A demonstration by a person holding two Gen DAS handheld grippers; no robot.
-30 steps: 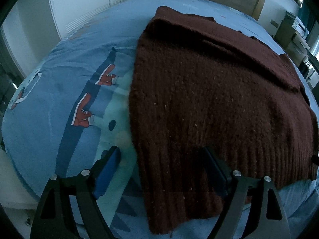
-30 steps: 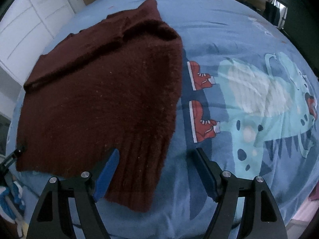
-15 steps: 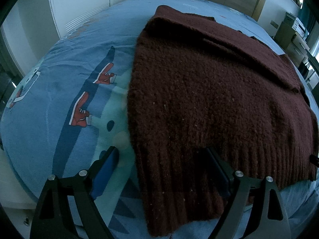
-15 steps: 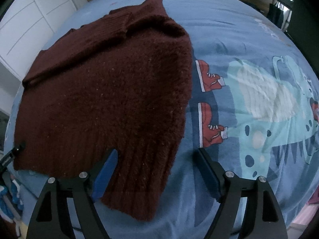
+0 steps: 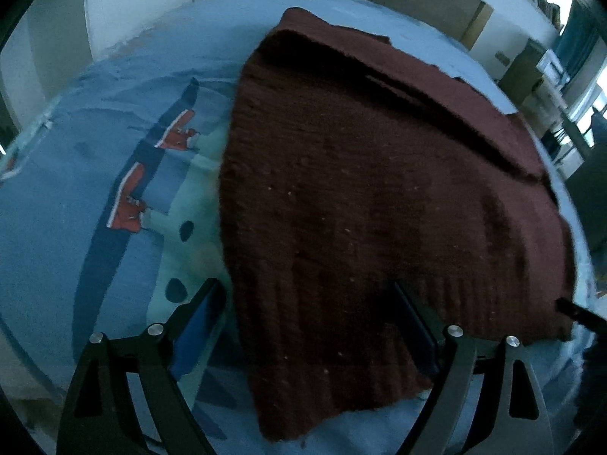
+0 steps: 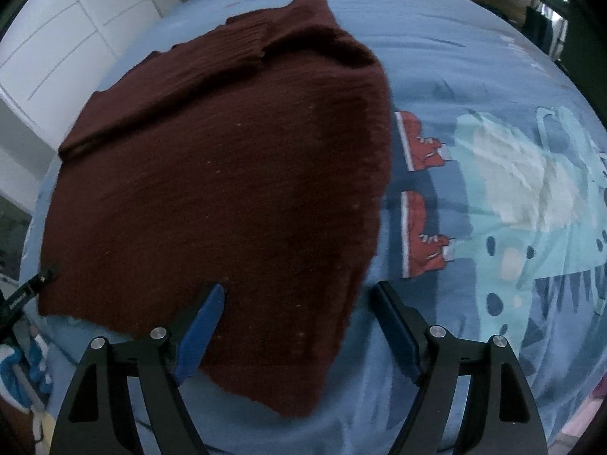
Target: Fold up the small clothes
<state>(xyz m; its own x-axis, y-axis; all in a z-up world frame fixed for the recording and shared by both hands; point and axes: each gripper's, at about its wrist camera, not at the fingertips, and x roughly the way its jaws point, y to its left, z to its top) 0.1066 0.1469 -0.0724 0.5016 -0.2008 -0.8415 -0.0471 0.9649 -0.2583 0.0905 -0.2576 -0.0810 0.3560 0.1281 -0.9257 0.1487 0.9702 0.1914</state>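
Sweater: I see a dark maroon knit sweater (image 5: 379,189) lying flat on the bed (image 5: 57,208), ribbed hem near me, folded top edge at the far end.
Bed: I see a blue sheet printed with a pale green dinosaur (image 6: 531,197) in red sneakers (image 6: 425,242); the print shows on both sides of the sweater.
Left gripper: my left gripper (image 5: 307,307) points down at the near left hem corner, jaws spread wide. One finger is over the sheet just left of the knit edge, the other over the ribbing. I cannot tell whether the tips touch the cloth.
Right gripper: my right gripper (image 6: 299,307) has just been opening a little and now stands spread, straddling the near right hem corner: blue pad (image 6: 201,326) over the knit, the other finger over bare sheet. Nothing is pinched.
Surroundings: white cabinet doors (image 6: 76,26) beyond the far left of the bed.
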